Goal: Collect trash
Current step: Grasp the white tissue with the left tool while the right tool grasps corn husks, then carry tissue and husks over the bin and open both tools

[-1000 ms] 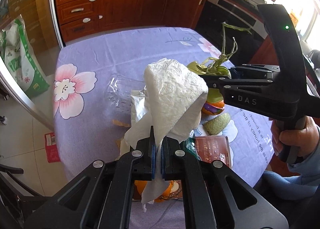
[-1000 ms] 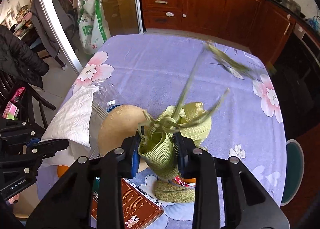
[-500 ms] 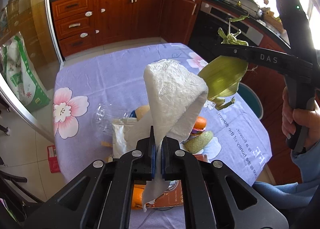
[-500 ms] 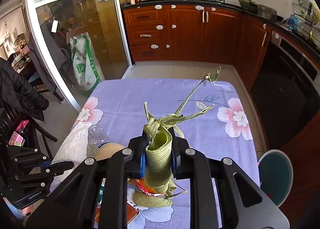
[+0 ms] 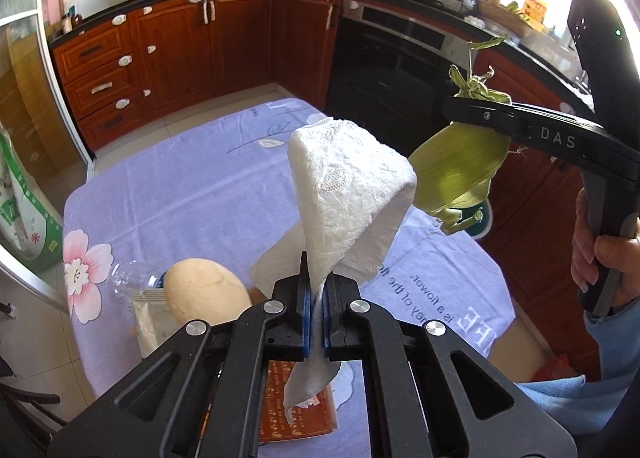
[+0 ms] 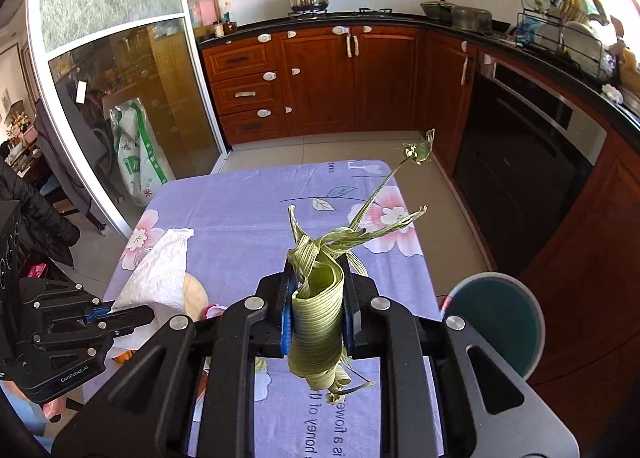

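Observation:
My left gripper [image 5: 316,282] is shut on a crumpled white paper towel [image 5: 348,186], which stands up above the pads and hangs below them, well above the table. My right gripper [image 6: 316,278] is shut on a rolled green leaf wrapper [image 6: 318,322] with long thin strands sticking up. In the left wrist view the right gripper [image 5: 472,106] hangs at the right, held by a hand, with the leaf wrapper [image 5: 460,166] dangling under it. In the right wrist view the left gripper [image 6: 140,312] and its paper towel [image 6: 156,274] sit low on the left.
The table wears a purple flowered cloth [image 5: 180,186]. On its near part lie a round beige object [image 5: 204,294], a clear plastic bottle [image 5: 128,278], a white packet [image 5: 152,322] and a brown booklet [image 5: 296,410]. A teal round bin or stool [image 6: 496,322] stands right of the table. Wooden cabinets line the far wall.
Both grippers have risen away from the table with their loads still held. The leaf wrapper lifted off the table's clutter and now hangs in the air to the right.

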Motion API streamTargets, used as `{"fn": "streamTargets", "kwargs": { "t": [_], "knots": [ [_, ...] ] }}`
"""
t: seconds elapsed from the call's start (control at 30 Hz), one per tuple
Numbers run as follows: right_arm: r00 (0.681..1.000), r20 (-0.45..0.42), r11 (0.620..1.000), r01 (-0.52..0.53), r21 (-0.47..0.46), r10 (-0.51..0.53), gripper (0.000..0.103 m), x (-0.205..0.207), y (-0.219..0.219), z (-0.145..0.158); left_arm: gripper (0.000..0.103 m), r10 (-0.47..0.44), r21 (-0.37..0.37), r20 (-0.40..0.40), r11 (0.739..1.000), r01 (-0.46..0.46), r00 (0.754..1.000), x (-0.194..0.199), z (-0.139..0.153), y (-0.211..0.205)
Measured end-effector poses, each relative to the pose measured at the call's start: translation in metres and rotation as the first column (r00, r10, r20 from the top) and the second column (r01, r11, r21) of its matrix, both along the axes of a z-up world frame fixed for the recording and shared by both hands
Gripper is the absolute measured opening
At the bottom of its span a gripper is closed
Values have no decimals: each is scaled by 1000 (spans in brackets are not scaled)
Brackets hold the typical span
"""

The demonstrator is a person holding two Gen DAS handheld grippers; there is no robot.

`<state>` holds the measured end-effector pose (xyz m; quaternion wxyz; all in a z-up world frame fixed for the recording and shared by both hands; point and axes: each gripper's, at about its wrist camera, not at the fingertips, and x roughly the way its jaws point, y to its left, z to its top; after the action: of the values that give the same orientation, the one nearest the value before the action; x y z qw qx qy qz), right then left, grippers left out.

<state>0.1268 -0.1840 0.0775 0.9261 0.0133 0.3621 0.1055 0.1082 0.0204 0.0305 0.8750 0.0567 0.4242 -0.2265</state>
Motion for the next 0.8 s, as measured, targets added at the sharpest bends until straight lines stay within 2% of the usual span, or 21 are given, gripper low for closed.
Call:
{"fn": "streamTargets", "kwargs": {
  "t": [0.5, 0.8],
  "knots": [
    [981, -7, 978, 195, 76, -195, 17, -29, -131, -14, 5, -181, 54, -38, 982, 183, 983, 13, -17, -135],
    [954, -48, 947, 300, 117, -296, 17, -31, -204, -41, 5, -268, 85, -79, 958, 274, 960, 31, -35, -223]
  ]
}}
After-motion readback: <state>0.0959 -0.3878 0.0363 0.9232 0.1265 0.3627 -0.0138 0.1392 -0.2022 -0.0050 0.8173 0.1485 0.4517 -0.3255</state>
